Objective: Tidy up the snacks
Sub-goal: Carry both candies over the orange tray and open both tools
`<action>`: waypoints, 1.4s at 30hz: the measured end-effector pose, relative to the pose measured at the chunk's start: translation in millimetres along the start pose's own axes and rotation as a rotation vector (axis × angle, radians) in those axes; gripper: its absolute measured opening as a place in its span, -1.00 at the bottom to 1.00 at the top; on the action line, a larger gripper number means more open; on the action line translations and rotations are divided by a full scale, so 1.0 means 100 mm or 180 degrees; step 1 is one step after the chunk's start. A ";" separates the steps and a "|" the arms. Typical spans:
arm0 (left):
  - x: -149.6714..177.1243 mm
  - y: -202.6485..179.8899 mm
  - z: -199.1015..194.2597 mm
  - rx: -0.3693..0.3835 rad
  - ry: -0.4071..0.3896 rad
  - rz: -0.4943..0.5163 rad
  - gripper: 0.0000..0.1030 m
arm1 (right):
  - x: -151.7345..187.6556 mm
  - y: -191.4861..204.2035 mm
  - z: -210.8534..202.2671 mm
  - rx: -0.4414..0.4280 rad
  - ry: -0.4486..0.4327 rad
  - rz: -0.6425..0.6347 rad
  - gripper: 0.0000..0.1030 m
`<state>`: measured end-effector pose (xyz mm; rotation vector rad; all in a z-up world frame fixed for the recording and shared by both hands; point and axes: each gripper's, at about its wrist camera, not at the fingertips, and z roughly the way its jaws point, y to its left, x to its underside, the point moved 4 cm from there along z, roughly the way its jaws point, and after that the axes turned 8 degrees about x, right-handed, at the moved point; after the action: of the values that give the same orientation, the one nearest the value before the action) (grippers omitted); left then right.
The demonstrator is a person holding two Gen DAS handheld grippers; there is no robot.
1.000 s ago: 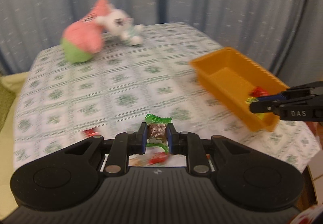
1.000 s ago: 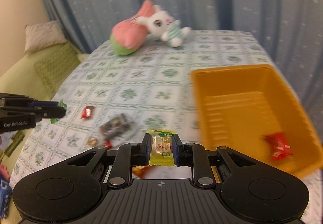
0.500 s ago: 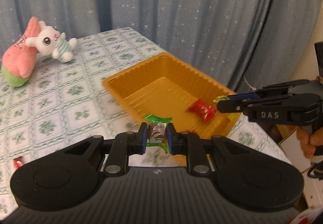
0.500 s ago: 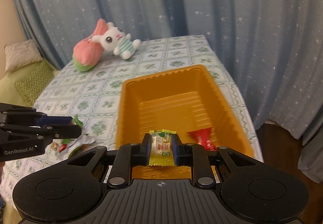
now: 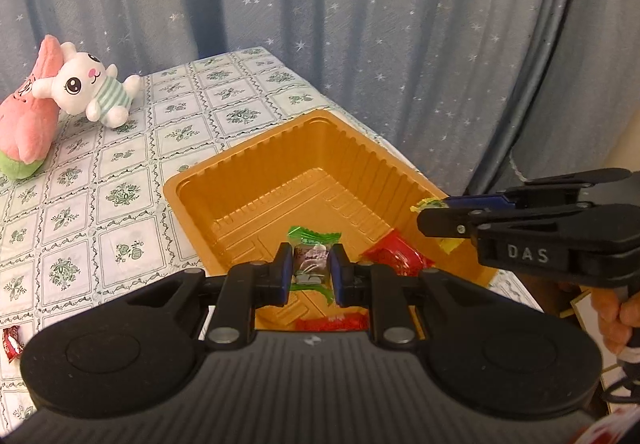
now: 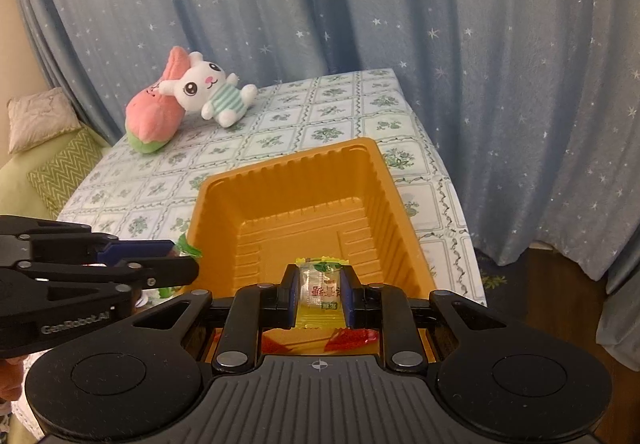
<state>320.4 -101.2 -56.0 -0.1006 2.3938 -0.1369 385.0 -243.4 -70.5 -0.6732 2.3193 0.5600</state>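
Basically mid-drop: left gripper [image 5: 309, 271] clamped on a green-wrapped candy [image 5: 311, 258], right gripper [image 6: 319, 290] clamped on a yellow-wrapped candy [image 6: 320, 286], both hovering over the orange tray [image 6: 384, 180] with red snacks [image 5: 394, 258] inside. Next up, probably: lower a bit, open, let both fall in.

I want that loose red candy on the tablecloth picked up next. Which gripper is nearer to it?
Left. The left gripper holds its green-wrapped candy over the orange tray, with the loose red candy on its own side; the right gripper hovers over the tray's opposite side.
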 end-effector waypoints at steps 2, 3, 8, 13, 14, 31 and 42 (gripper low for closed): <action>-0.03 0.00 0.06 -0.0035 0.0013 -0.0011 -0.64 | -0.02 -0.04 0.03 -0.0010 0.0009 -0.0007 -0.58; -0.05 0.01 0.09 -0.0046 0.0019 -0.0020 -0.64 | -0.03 -0.05 0.04 -0.0014 0.0013 -0.0008 -0.58; -0.10 0.00 0.22 -0.0095 0.0051 -0.0048 -0.64 | -0.07 -0.13 0.10 -0.0035 0.0026 0.0008 -0.58; -0.11 0.01 0.31 -0.0100 0.0089 -0.0065 -0.63 | -0.11 -0.21 0.13 -0.0055 0.0020 0.0034 -0.58; -0.11 0.01 0.33 -0.0110 0.0096 -0.0068 -0.63 | -0.11 -0.21 0.13 -0.0064 0.0021 0.0035 -0.58; -0.05 0.09 0.34 -0.0151 0.0180 -0.0124 -0.63 | -0.21 -0.25 0.29 -0.0186 0.0064 -0.0009 -0.58; -0.04 0.11 0.30 -0.0179 0.0164 -0.0171 -0.63 | -0.27 -0.10 0.41 -0.0254 0.0012 -0.0067 -0.57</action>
<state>343.5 -92.2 -76.5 -0.1900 2.4476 -0.0985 427.4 -220.3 -82.6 -0.7357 2.3008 0.6450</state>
